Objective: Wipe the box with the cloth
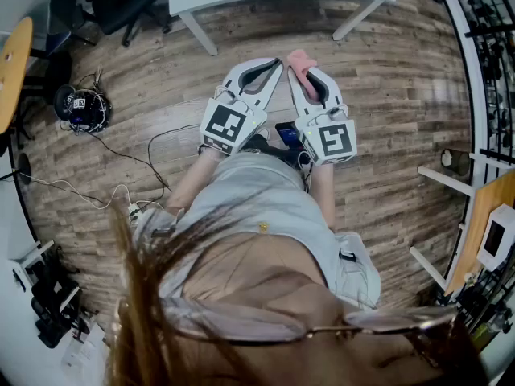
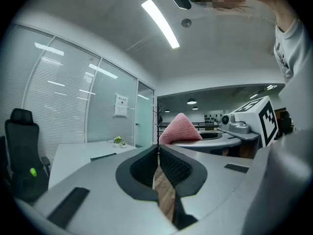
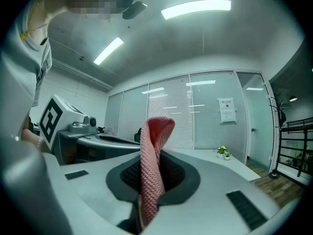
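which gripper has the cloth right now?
The right gripper: the pink cloth is clamped between its jaws. The left gripper has its jaws shut together on nothing.

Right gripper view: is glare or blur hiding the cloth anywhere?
Right gripper view: ceiling light glares, but the pink cloth is sharp. Head view: heavy fisheye bending, hair blurred at the bottom. Left gripper view: evenly lit, cloth tip crisp.

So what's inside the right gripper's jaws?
A pink cloth, pinched in the right gripper, its folded top poking past the jaws. Its lower end is hidden between them.
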A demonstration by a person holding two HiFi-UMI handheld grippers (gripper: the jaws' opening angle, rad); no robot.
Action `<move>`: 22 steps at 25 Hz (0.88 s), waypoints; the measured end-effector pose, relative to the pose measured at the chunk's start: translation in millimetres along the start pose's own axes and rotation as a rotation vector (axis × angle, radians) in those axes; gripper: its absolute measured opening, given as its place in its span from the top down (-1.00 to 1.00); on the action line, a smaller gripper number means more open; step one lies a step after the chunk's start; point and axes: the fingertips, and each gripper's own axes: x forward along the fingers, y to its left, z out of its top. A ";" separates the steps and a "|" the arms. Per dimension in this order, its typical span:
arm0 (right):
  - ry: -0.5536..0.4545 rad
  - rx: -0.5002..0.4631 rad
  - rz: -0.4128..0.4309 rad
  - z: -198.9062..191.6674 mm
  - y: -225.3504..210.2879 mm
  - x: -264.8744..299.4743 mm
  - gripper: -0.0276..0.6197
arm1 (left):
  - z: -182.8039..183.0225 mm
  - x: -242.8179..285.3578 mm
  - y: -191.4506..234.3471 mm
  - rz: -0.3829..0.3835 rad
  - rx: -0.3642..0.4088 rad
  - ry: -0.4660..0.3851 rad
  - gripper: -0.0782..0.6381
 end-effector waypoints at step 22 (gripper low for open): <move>-0.011 0.031 -0.063 -5.7 -75.2 71.7 0.79 | 3.2 82.3 63.8 -0.045 -0.014 -0.015 0.68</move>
